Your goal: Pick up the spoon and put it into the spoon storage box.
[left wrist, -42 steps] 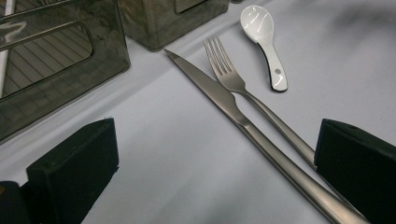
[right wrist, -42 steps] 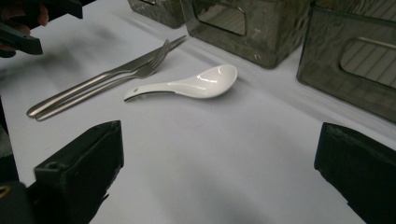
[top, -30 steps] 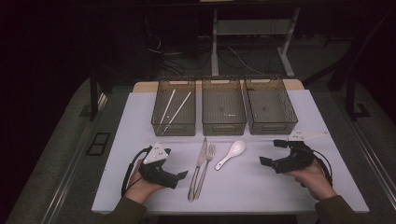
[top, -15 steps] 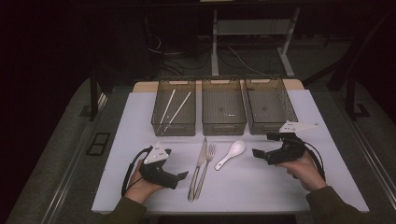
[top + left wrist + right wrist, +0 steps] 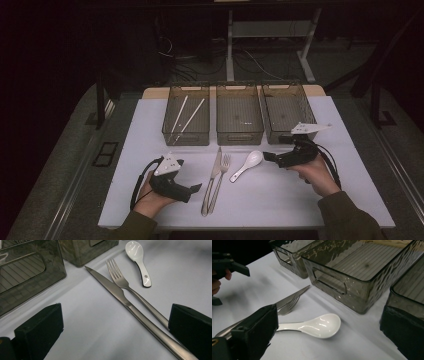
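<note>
Right gripper [image 5: 268, 157] held low over the white table [image 5: 150, 125], jaws spread wide apart and empty, pointing toward the white spoon [image 5: 247, 164] from its right. In the right gripper view, spoon [image 5: 312, 326] lying bowl up on the table between the two black jaws, nearer the left one, handle running off behind that jaw; not touched by either. Spoon resting just right of the fork [image 5: 221, 176], bowl toward the bins, handle angled down toward the person. Fork and knife [image 5: 212, 179] side by side, nearly parallel, tips toward the bins, handles close together at the near end; in the left gripper view, knife [image 5: 117, 292] and fork [image 5: 125, 283] crossing the space between the jaws diagonally, with the spoon [image 5: 140, 260] beyond them. Left gripper [image 5: 197, 187] resting on the table at the near left, jaws open wide and holding nothing, aimed toward the knife and fork handles, close beside them. Three dark see-through bins in a row at the far side of the table: left bin [image 5: 167, 132] with two pale chopsticks [image 5: 185, 117] lying inside at a slant, middle bin [image 5: 240, 137] just beyond the fork tips, right bin [image 5: 272, 135] just behind the right gripper. Grey three-cornered plate atop each gripper, cable trailing back by each wrist.
</note>
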The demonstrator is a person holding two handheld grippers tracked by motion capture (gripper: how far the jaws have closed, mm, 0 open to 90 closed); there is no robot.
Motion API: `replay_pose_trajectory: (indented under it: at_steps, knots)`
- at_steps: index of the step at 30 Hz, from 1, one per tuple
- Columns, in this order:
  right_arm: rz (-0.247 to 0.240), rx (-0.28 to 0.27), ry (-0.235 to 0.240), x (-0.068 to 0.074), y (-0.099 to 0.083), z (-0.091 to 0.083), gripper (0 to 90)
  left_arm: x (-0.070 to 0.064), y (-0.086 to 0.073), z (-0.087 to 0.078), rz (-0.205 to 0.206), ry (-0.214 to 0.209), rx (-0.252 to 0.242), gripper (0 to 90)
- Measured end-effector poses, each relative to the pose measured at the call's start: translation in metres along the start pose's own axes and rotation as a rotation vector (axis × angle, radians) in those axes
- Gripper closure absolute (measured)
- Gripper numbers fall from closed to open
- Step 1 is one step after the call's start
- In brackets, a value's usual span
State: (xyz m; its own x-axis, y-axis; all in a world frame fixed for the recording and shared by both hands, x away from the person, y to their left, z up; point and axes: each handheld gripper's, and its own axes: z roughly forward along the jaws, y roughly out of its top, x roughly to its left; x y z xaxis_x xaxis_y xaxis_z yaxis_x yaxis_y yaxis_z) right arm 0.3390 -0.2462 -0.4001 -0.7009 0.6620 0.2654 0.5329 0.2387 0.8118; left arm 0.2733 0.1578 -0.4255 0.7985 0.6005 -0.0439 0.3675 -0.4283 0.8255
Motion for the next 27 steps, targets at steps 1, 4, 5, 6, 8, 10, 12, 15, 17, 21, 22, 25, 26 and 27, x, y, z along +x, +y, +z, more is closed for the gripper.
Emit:
replay_pose_trajectory:
  at_steps: [1, 4, 5, 6, 8, 10, 12, 15, 17, 21, 22, 25, 26, 27]
  knots:
    - [0.003, 0.002, 0.001, 0.0, 0.001, 0.002, 1.8, 0.0, 0.0, 0.0, 0.0, -0.001, -0.001, 0.0]
    - [0.002, 0.006, 0.002, -0.001, 0.004, 0.008, 1.8, 0.001, -0.001, 0.0, -0.002, -0.001, 0.0, 0.0]
    - [0.003, 0.006, 0.002, -0.001, 0.004, 0.01, 1.8, 0.001, -0.001, 0.0, -0.002, -0.002, 0.0, 0.0]
    - [-0.002, 0.004, 0.002, -0.001, 0.005, 0.012, 1.8, 0.001, -0.001, 0.0, -0.003, -0.001, -0.001, 0.0]
    - [0.001, 0.009, 0.003, -0.001, 0.006, 0.015, 1.8, 0.0, 0.0, 0.0, -0.002, -0.002, -0.001, 0.0]
    - [-0.004, 0.011, 0.004, -0.002, 0.007, 0.019, 1.8, 0.0, 0.0, 0.001, 0.0, -0.003, 0.0, 0.0]
    - [-0.008, 0.024, 0.004, -0.003, 0.007, 0.024, 1.8, 0.0, 0.0, 0.001, 0.003, -0.005, 0.003, 0.0]
    - [-0.012, 0.042, 0.005, -0.004, 0.007, 0.032, 1.9, 0.0, -0.001, 0.001, 0.0, -0.006, 0.005, 0.0]
    - [-0.022, 0.055, 0.014, -0.004, 0.006, 0.036, 6.9, 0.0, -0.001, 0.001, -0.004, -0.007, 0.004, 0.0]
    - [-0.034, 0.086, 0.03, -0.005, 0.005, 0.045, 13.9, 0.001, -0.001, 0.001, -0.004, -0.009, 0.001, 0.0]
    - [-0.029, 0.095, 0.026, -0.005, 0.005, 0.047, 14.3, 0.001, -0.001, 0.001, -0.004, -0.009, 0.001, 0.0]
    - [-0.045, 0.128, 0.023, -0.006, 0.002, 0.051, 17.6, 0.0, -0.001, 0.001, -0.004, -0.011, 0.004, 0.0]
    - [-0.046, 0.142, 0.019, -0.006, 0.0, 0.053, 17.8, 0.001, -0.001, 0.002, -0.005, -0.012, 0.004, 0.0]
    - [-0.045, 0.151, 0.018, -0.007, -0.001, 0.054, 22.2, 0.001, -0.001, 0.002, -0.006, -0.013, 0.005, 0.0]
